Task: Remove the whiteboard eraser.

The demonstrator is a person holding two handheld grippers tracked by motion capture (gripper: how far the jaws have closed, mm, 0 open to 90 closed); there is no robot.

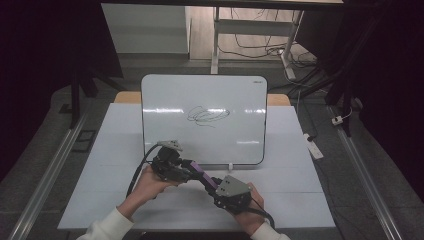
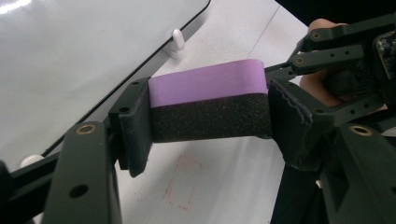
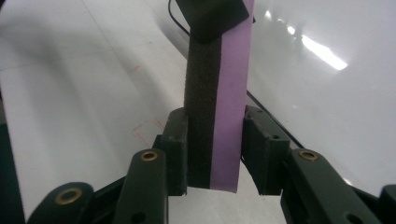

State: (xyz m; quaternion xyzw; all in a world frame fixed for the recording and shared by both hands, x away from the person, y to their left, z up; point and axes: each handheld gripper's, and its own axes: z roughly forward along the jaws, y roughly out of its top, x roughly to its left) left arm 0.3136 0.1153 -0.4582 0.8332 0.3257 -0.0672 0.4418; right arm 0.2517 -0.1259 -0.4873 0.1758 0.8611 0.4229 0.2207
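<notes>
A purple eraser [image 1: 202, 174] with a black felt face hangs above the white table [image 1: 100, 190], in front of the whiteboard [image 1: 200, 95]. My left gripper [image 1: 192, 167] is shut on it: in the left gripper view the pads press both ends of the eraser [image 2: 210, 107]. My right gripper [image 1: 212, 182] grips its other part from the near right. In the right gripper view the eraser [image 3: 217, 102] stands upright between the jaws, felt against one pad and purple back against the other. The board carries a black scribble [image 1: 207, 115].
The whiteboard [image 2: 70, 56] stands upright on small white feet [image 2: 177, 39] at the table's middle. A faint red rectangle [image 2: 183, 189] is drawn on the table below the eraser. A power strip [image 1: 314, 146] and cables lie on the floor at the right.
</notes>
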